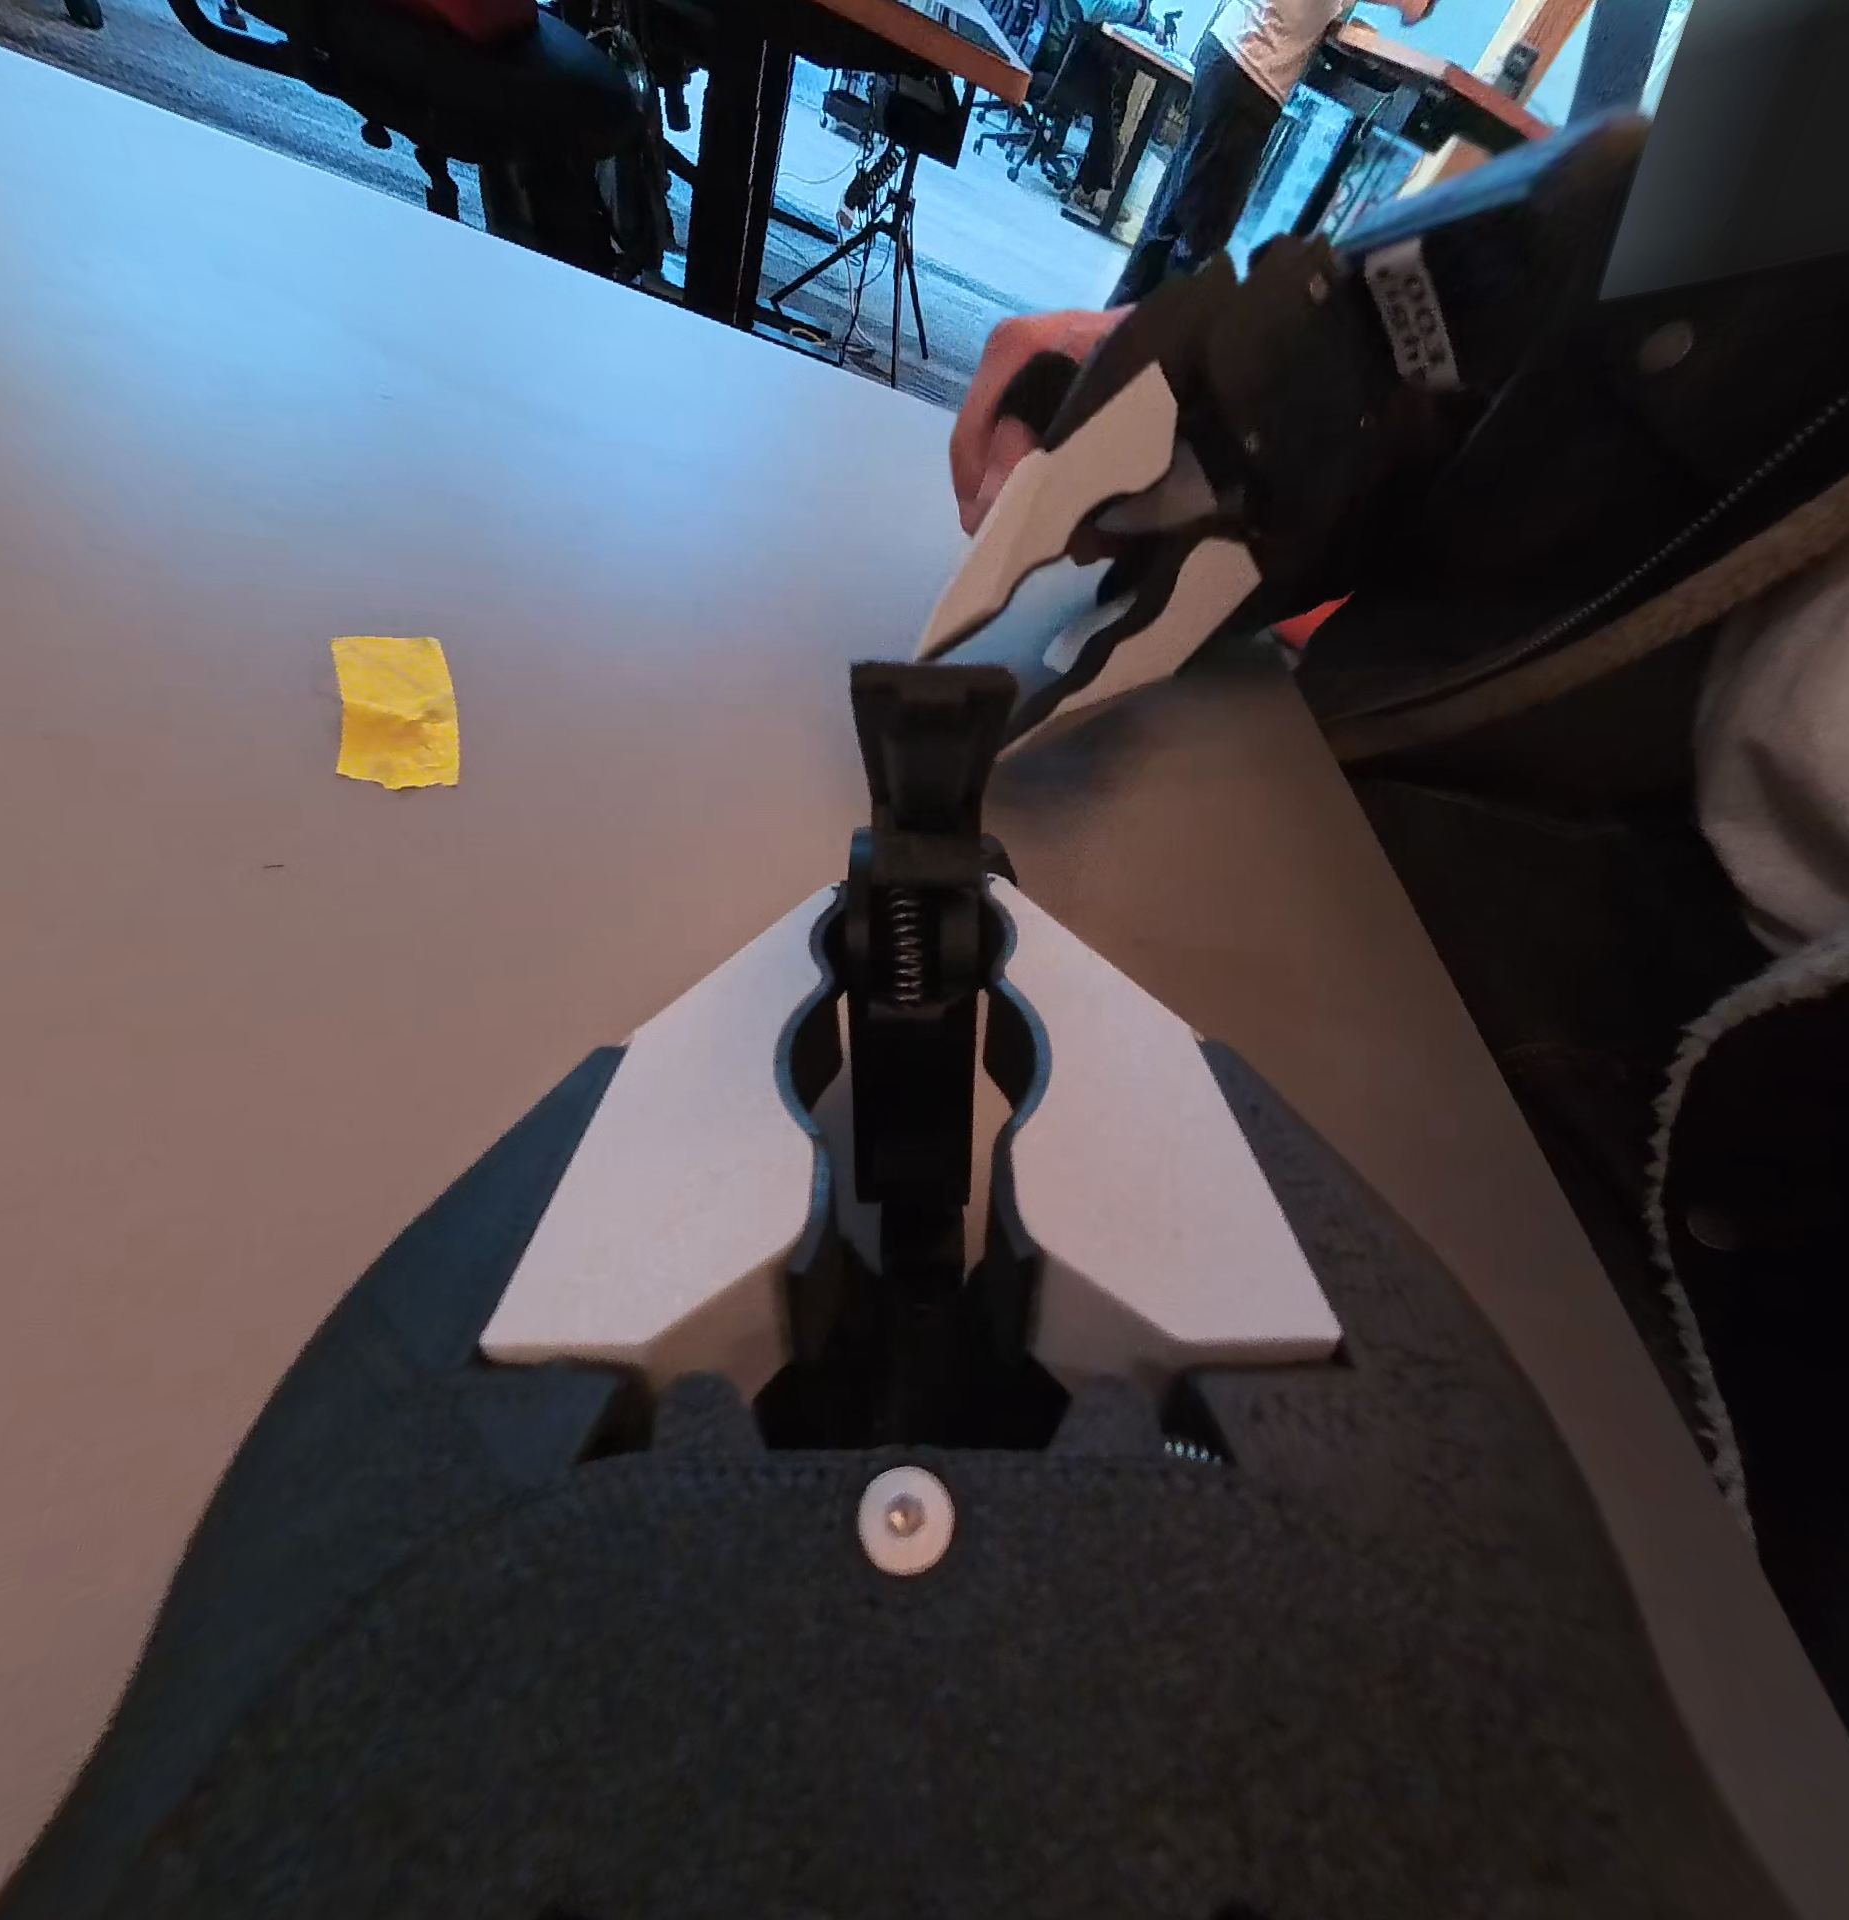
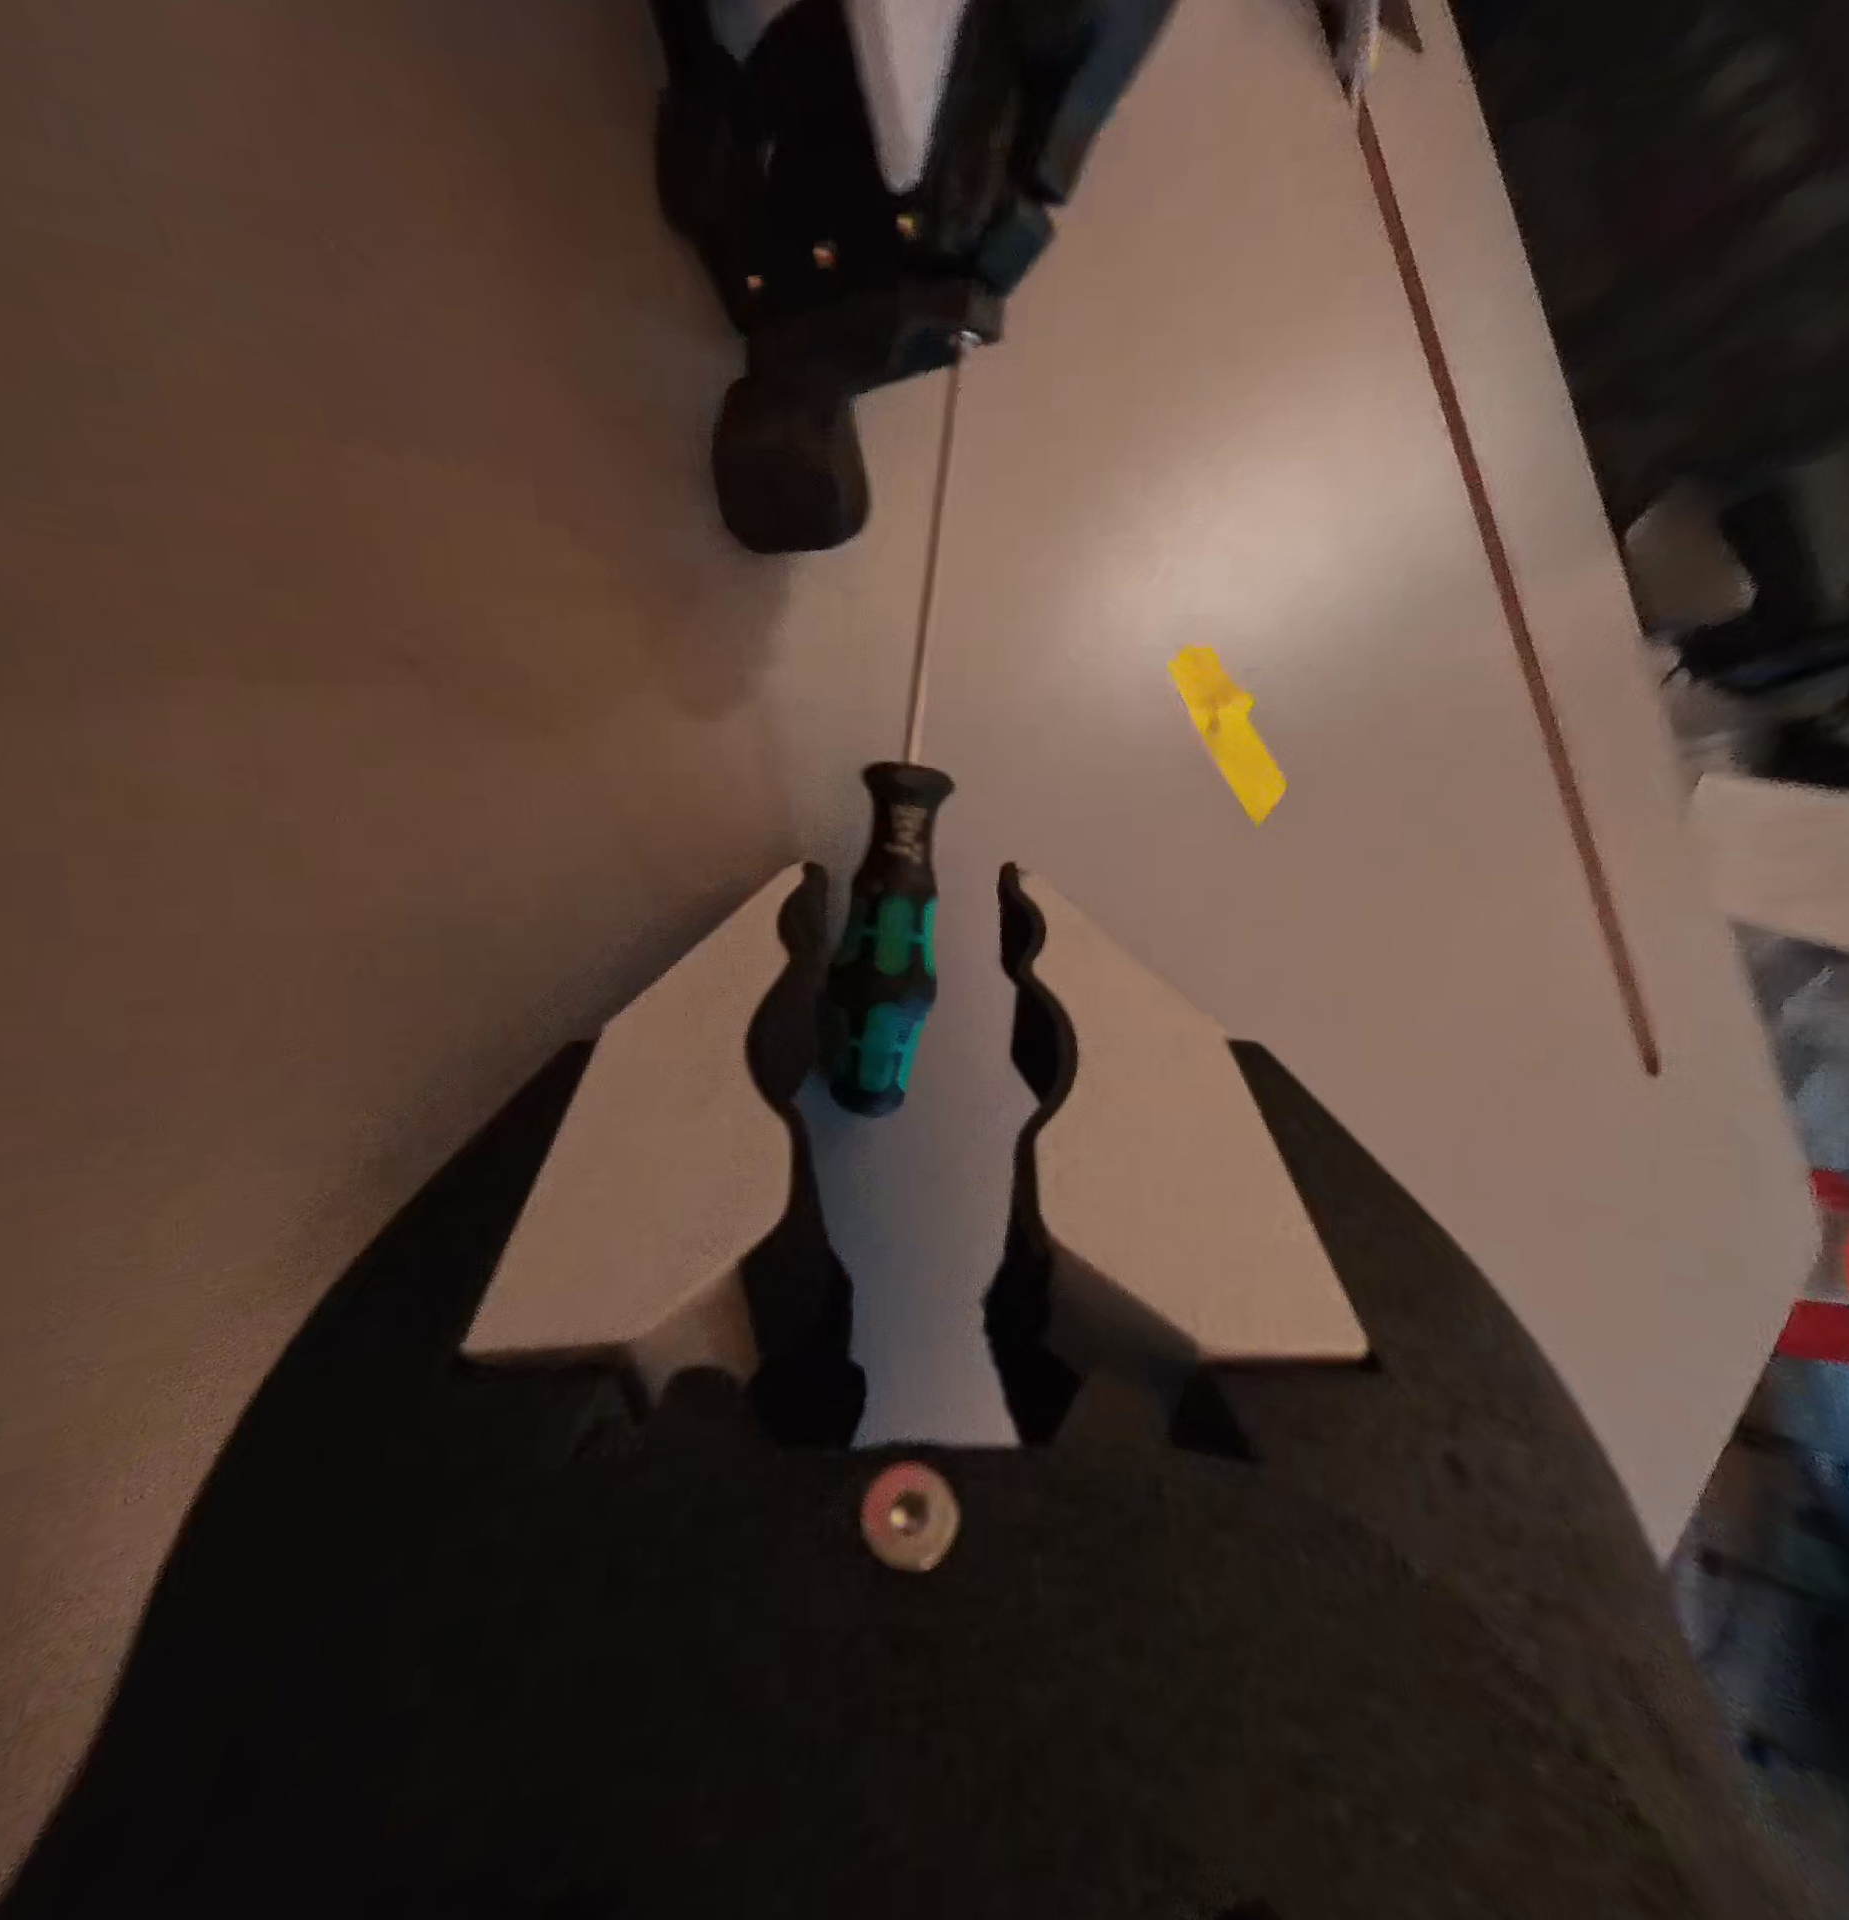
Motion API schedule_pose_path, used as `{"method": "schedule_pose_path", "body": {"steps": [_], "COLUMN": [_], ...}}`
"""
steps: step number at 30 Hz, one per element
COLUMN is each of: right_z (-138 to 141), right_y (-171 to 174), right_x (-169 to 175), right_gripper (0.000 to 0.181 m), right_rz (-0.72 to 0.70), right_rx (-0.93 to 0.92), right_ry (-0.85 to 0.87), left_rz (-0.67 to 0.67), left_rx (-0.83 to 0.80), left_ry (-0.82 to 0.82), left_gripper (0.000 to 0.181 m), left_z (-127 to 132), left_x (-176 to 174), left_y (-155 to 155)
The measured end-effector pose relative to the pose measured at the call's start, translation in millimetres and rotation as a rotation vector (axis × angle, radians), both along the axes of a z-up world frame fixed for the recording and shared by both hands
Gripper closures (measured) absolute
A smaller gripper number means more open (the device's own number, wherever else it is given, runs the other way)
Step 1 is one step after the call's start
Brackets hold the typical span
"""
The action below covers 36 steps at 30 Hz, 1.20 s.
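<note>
From my end the pale smooth matt counter (image 1: pixel 484 436) barely reflects. My grippers' black printed-plastic bodies (image 1: pixel 899 1714) look grainy, their white fingers (image 1: pixel 691 1164) smooth. The green-and-black plastic-handled screwdriver (image 2: pixel 884 977) has a thin shiny metal shaft; the crinkled yellow tape scrap (image 1: pixel 395 712) looks papery.

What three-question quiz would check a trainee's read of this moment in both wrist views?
1. True or false: the left gripper is shut on a black spring-loaded part.
2. What sits between the open fingers of the right gripper? A) the handle of a green-and-black screwdriver; B) a red block; C) nothing.
3. Fill in: the scrap of tape on the table is ____.

Key: 1 true; 2 A; 3 yellow.
</note>
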State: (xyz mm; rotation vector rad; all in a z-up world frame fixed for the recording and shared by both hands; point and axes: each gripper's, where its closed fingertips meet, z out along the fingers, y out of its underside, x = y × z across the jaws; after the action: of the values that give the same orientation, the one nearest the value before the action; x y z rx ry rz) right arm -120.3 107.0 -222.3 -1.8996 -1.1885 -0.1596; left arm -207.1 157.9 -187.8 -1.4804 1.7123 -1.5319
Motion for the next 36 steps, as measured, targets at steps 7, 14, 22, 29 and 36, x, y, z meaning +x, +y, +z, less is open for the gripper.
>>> {"method": "schedule_pose_path", "body": {"steps": [7, 14, 22, 29, 36], "right_z": [-17.6, -10.1, -14.5, -3.4, -8.1], "right_y": [9.6, -23.9, -4.7, 9.4, 7.9], "right_x": [-4.3, -25.8, -16.7, 1.3, -0.3], "right_gripper": [0.165, 0.165, 0.164, 0.126, 0.136], "right_rz": [0.089, 0.294, 0.282, 0.059, -0.007], "right_rx": [-0.138, -1.079, -0.819, -0.272, 0.154], "right_ry": [-0.027, 0.697, 0.563, 0.301, -0.128], "left_rz": [0.0, -0.044, -0.063, -0.051, -0.048], "left_rx": [-0.003, 0.034, 0.02, 0.008, -0.004], "left_ry": [0.003, -0.025, -0.047, -0.037, -0.027], "left_gripper": [0.16, 0.159, 0.16, 0.16, 0.16], "left_z": [-0.2, 2.0, 5.8, 5.0, 4.2], "left_x": [-1.0, -3.4, -6.0, -5.2, -4.5], "left_y": [0.9, -7.7, -9.6, -7.3, -7.2]}}
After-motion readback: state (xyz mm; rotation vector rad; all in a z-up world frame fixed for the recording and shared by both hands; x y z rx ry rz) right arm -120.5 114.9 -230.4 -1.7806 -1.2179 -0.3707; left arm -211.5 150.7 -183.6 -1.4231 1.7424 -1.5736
